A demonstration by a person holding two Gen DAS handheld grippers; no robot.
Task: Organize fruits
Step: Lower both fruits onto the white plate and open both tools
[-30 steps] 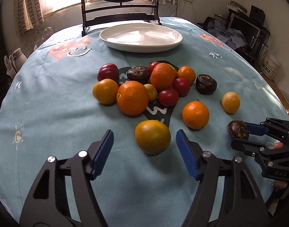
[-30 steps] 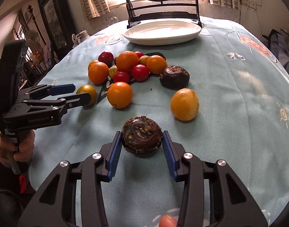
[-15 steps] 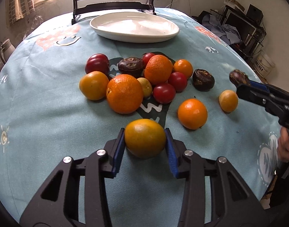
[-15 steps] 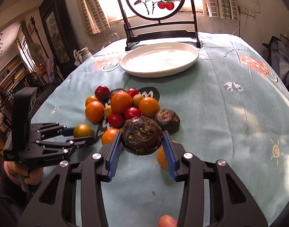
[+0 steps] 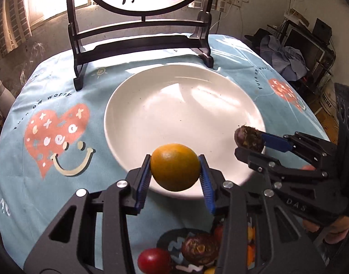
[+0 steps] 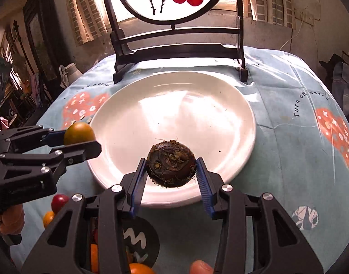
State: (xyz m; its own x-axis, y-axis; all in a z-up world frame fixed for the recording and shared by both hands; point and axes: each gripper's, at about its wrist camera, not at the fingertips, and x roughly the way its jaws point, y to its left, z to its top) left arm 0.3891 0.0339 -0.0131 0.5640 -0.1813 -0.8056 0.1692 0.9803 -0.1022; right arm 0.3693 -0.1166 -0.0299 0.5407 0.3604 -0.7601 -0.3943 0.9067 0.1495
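My left gripper (image 5: 174, 173) is shut on a yellow-orange citrus fruit (image 5: 174, 166), held above the near rim of the white plate (image 5: 170, 105). My right gripper (image 6: 171, 171) is shut on a dark brown water chestnut (image 6: 171, 166), also over the plate's (image 6: 174, 109) near edge. Each gripper shows in the other's view: the right gripper (image 5: 249, 146) with its chestnut (image 5: 247, 137) at the plate's right rim, the left gripper (image 6: 79, 140) with its citrus (image 6: 79, 133) at the left rim. The plate holds nothing.
A dark wooden stand with a round painted screen (image 5: 140, 36) rises just behind the plate. Remaining fruit lies near me under the grippers: a red one (image 5: 154, 260), a brown chestnut (image 5: 199, 248) and several orange ones (image 6: 140, 268). Blue patterned cloth (image 5: 48, 182) covers the table.
The left gripper closed on the citrus and lifted it. Both grippers carried their fruit away from the pile toward the far side, up to the plate's near rim.
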